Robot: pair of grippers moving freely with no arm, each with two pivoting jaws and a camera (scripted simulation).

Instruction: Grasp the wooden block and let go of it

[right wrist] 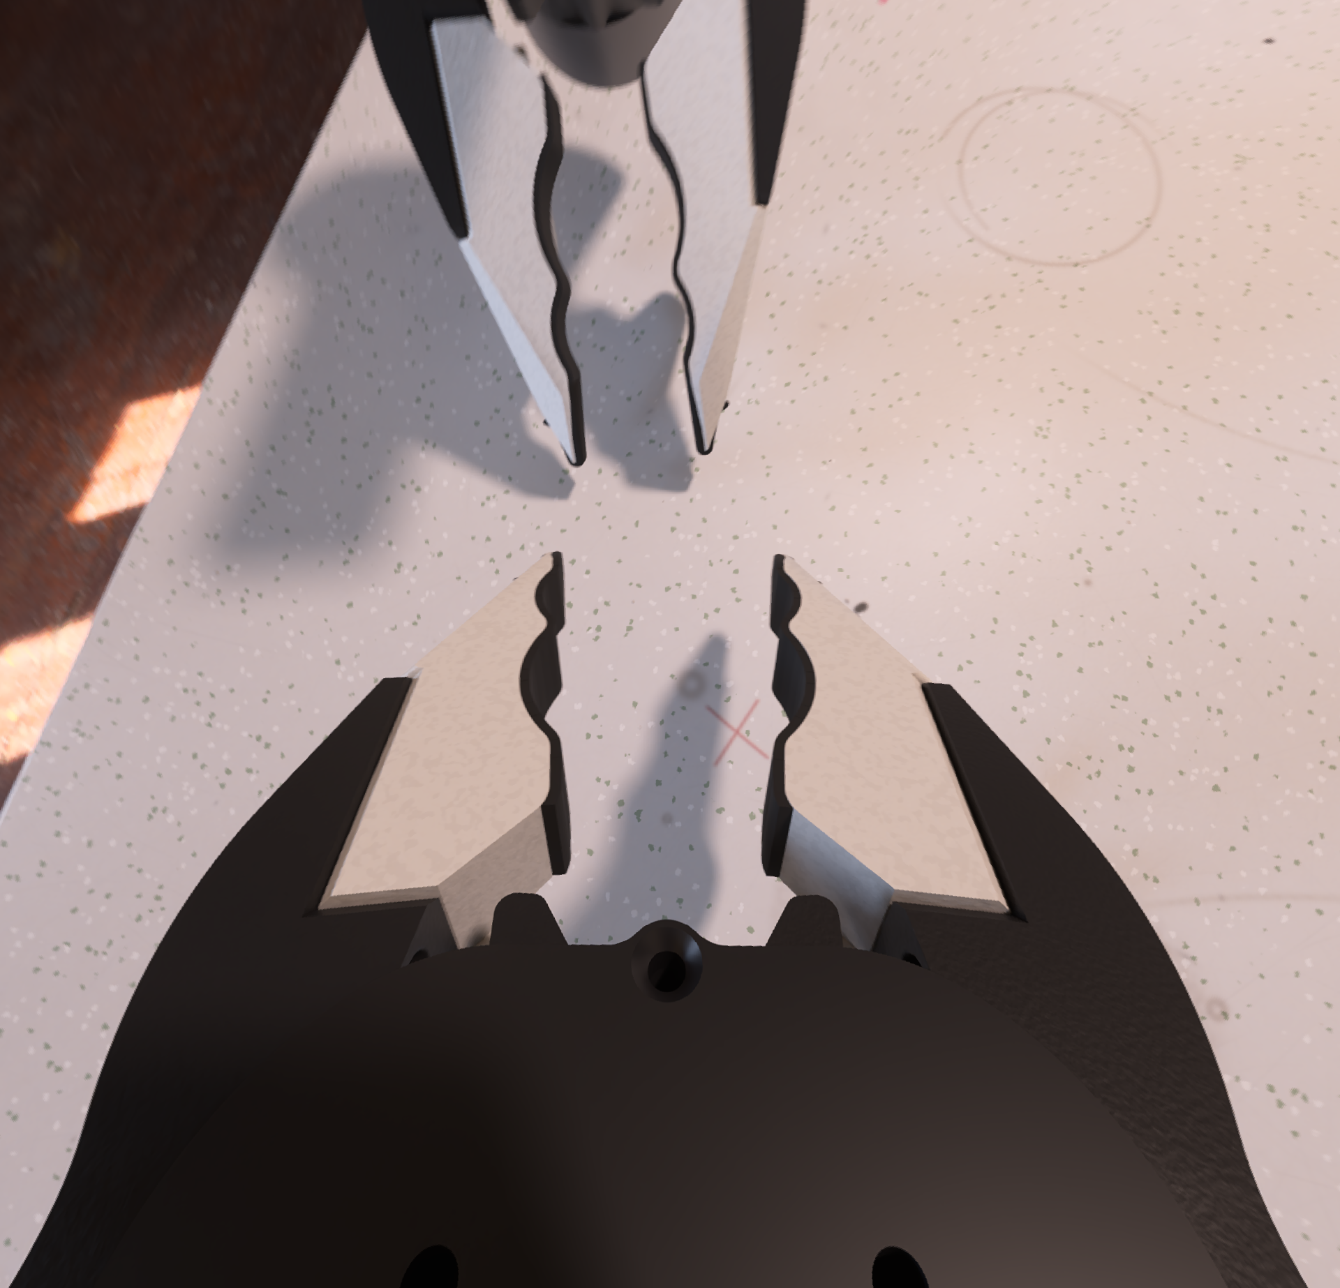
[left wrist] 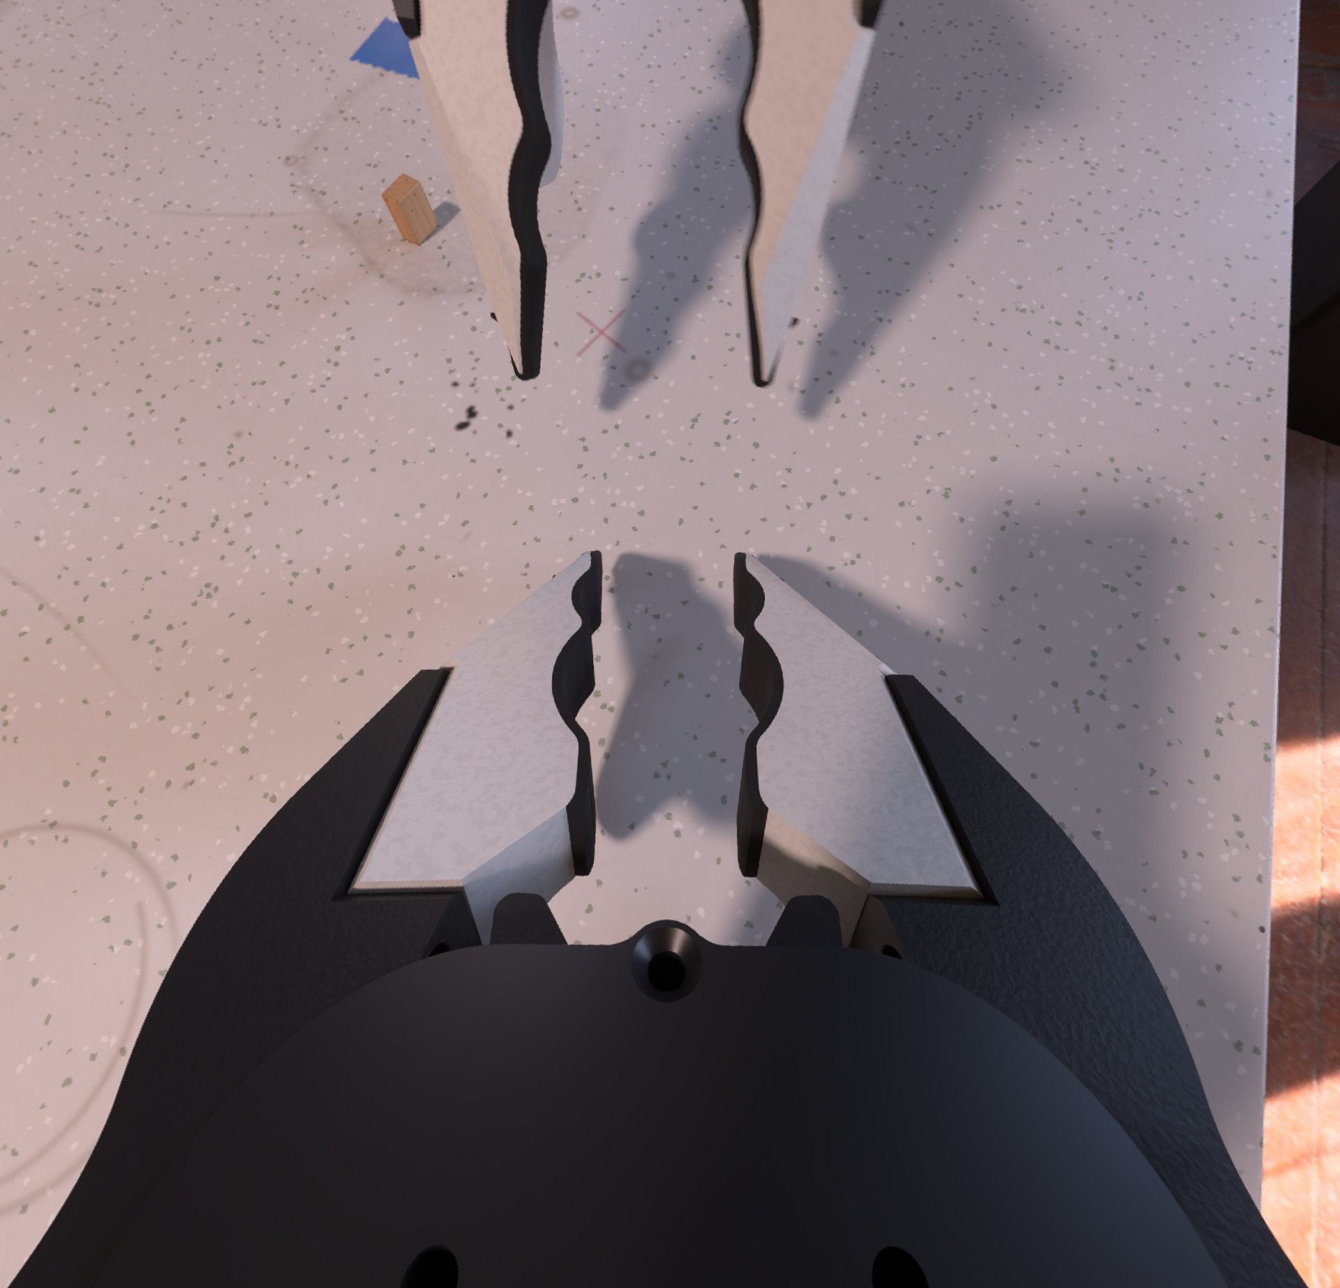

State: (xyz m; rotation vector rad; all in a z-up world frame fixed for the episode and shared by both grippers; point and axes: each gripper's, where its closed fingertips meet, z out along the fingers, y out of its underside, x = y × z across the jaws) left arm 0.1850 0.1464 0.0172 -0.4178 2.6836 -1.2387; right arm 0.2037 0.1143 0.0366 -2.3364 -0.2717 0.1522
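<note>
A small wooden block point(left wrist: 410, 208) stands upright on the speckled table point(left wrist: 217, 528), far ahead and to the left in the left wrist view. My left gripper point(left wrist: 667, 564) is open and empty above the table. My right gripper point(left wrist: 642, 376) faces it from the far side, open and empty, with its left finger just right of the block. In the right wrist view my right gripper point(right wrist: 667, 564) is open and empty, and the left gripper point(right wrist: 638, 456) hangs opposite it. The block does not show in that view.
A faint red cross point(left wrist: 600, 331) is marked on the table between the grippers; it also shows in the right wrist view point(right wrist: 736, 731). A blue patch point(left wrist: 388, 50) lies beyond the block. The table edge point(left wrist: 1283, 456) runs along the right, with reddish floor point(left wrist: 1312, 891) beyond.
</note>
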